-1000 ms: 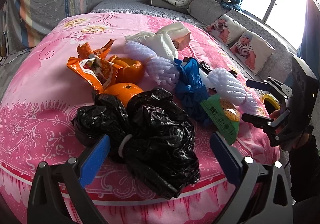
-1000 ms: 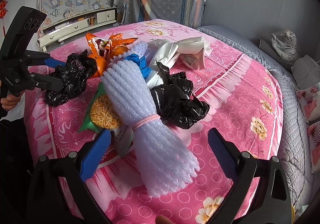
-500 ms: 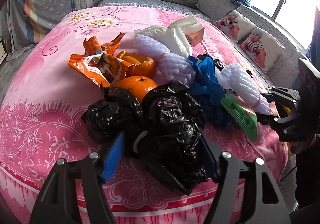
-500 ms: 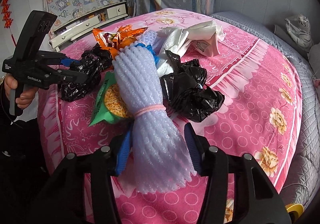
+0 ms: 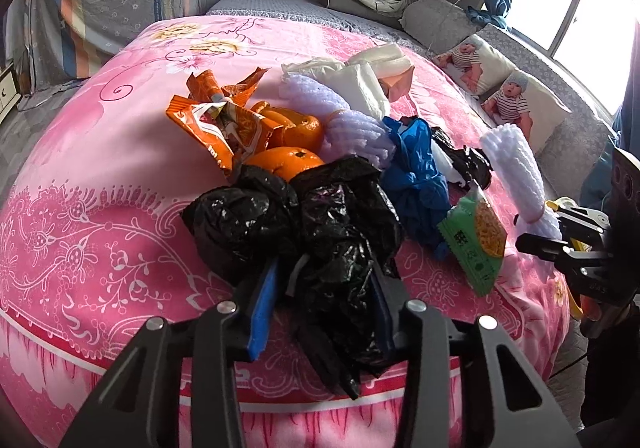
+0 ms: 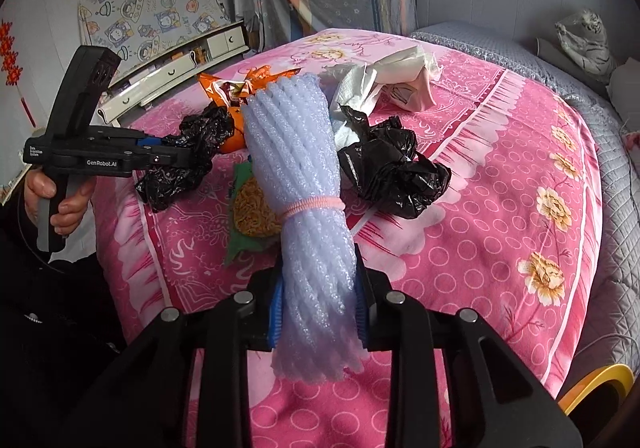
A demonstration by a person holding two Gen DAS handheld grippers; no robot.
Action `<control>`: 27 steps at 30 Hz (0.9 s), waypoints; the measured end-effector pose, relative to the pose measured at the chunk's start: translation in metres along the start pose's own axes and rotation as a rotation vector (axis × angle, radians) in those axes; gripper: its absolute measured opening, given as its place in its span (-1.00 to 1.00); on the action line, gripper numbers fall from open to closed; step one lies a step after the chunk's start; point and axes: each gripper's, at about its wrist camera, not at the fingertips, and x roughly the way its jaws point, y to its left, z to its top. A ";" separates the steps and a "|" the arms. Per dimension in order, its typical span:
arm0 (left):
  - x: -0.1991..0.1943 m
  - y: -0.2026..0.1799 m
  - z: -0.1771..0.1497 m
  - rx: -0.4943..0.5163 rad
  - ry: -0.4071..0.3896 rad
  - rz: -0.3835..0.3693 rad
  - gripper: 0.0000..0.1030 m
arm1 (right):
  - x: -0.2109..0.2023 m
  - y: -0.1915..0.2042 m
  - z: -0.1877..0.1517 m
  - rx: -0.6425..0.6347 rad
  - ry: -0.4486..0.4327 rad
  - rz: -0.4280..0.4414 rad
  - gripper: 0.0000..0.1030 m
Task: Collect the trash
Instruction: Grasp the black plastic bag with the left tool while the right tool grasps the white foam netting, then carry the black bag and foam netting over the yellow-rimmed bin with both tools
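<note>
Trash lies in a heap on a pink bed [image 5: 100,175]. My left gripper [image 5: 320,308] is shut on a crumpled black plastic bag [image 5: 340,248] at the near edge of the heap; it also shows in the right wrist view [image 6: 176,175]. My right gripper [image 6: 318,308] is shut on a bundle of white foam netting [image 6: 304,175] tied with a pink band; the bundle also shows in the left wrist view [image 5: 516,171]. A green noodle wrapper [image 5: 476,244] lies beside it.
The heap also holds orange snack wrappers [image 5: 216,123], two oranges [image 5: 288,159], a blue plastic bag [image 5: 416,167], a second black bag [image 6: 392,167], white paper [image 6: 384,79] and a second foam bundle [image 5: 340,119]. A yellow bin rim [image 6: 592,384] shows low right. Pillows [image 5: 516,103] lie at the bed's far side.
Both grippers have closed from wide open: the left one onto the black bag, the right one onto the foam netting bundle. Both moved in toward the heap.
</note>
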 end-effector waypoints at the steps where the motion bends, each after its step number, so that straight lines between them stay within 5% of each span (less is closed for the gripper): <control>1: -0.003 0.001 -0.001 -0.004 -0.007 -0.010 -0.34 | -0.004 0.001 0.000 0.008 -0.015 -0.008 -0.49; 3: -0.010 0.003 -0.004 -0.007 -0.025 -0.028 -0.54 | -0.015 0.004 -0.001 0.030 -0.048 -0.013 -0.49; 9: -0.035 0.006 -0.017 -0.009 -0.094 -0.075 -0.71 | -0.041 0.013 -0.004 0.085 -0.144 -0.018 -0.49; 27: -0.104 0.007 -0.010 0.004 -0.356 -0.093 -0.73 | -0.080 0.014 -0.023 0.275 -0.312 -0.051 -0.49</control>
